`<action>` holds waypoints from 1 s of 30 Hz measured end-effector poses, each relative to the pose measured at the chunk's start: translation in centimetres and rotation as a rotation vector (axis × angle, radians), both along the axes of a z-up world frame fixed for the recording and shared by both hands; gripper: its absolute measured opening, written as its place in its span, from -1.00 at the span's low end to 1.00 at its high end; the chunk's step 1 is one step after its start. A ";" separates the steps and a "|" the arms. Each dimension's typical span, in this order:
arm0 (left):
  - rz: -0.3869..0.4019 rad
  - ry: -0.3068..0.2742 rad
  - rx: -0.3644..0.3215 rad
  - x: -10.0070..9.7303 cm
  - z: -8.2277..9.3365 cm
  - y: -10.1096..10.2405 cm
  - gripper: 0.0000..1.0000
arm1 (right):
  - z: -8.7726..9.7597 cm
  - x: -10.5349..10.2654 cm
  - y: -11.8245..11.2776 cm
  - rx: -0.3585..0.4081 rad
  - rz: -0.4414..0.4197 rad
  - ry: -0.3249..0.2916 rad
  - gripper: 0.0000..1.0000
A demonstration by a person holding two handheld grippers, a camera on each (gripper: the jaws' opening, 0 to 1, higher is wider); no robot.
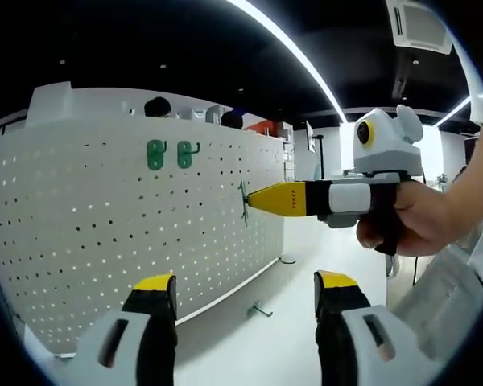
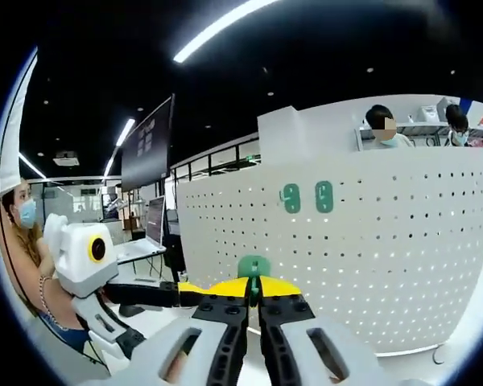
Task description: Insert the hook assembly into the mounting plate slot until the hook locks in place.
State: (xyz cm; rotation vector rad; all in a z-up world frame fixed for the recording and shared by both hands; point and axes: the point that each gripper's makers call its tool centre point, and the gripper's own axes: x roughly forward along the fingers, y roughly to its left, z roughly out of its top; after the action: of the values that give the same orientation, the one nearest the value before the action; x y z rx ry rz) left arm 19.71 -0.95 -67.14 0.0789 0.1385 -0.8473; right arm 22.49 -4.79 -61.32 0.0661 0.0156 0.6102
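My right gripper (image 2: 253, 299) pinches a green plastic hook (image 2: 253, 267) against the white perforated board (image 2: 386, 241), fingers closed. My left gripper (image 1: 245, 293) hangs wide open, empty.

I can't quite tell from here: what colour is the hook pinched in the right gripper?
Green. The hook shows best in the right gripper view, clamped between yellow-tipped jaws.

left gripper view: oblique, near pegboard (image 1: 129, 233) | right gripper view: frontal, close | shared: pegboard, green hooks (image 2: 306, 197)
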 end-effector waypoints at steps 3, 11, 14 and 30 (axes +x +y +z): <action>0.003 0.004 0.002 0.0 -0.2 0.2 0.42 | 0.3 0.5 -0.4 -0.001 -0.013 -0.003 -1.00; 0.008 0.013 0.006 -0.3 -0.6 0.7 0.42 | 1.0 1.7 -1.7 0.002 -0.051 -0.017 -1.00; 0.008 0.018 0.009 -0.4 -0.8 0.9 0.41 | 1.3 2.1 -2.3 0.002 -0.067 -0.021 -1.00; 0.016 0.035 0.018 -1.0 -1.5 1.9 0.39 | 2.7 4.5 -4.5 -0.010 -0.135 -0.046 -1.00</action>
State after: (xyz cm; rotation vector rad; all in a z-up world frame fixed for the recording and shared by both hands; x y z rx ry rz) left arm 18.69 1.00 -68.68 0.0800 0.1795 -0.8319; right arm 26.95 -9.34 -58.65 0.0425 -0.0305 0.4767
